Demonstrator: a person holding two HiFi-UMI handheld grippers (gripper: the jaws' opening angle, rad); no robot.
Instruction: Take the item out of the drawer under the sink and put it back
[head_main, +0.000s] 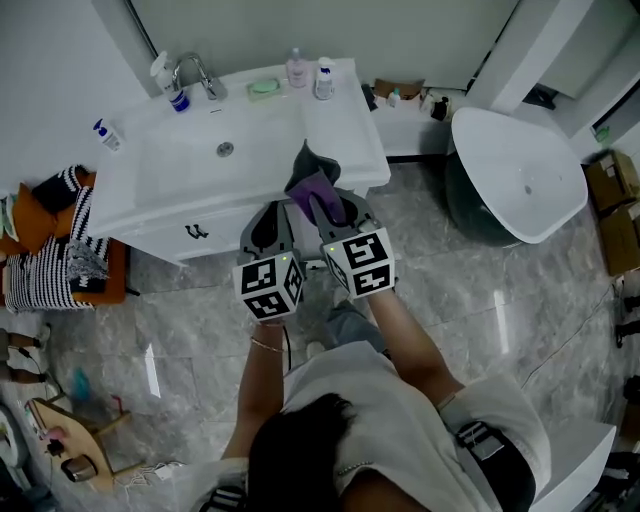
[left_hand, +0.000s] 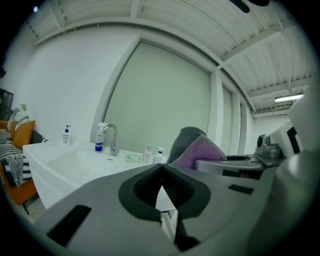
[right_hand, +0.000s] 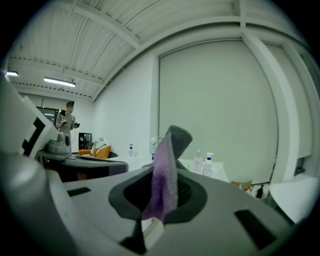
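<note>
Right gripper: jaws closed on a purple-and-grey cloth, pinched low on a fold so the loose part stands up and flops over above the jaws. That is probably a carrying grip, keeping the fabric bunched and clear of the floor. Left gripper: jaws closed together with nothing between them, held just beside the right one, likely kept free for the drawer pull. The cloth is out of the drawer, in the air at the front right edge of the sink worktop. Below the basin, the drawer front looks shut from above, so putting the cloth back should need it opened first.
</note>
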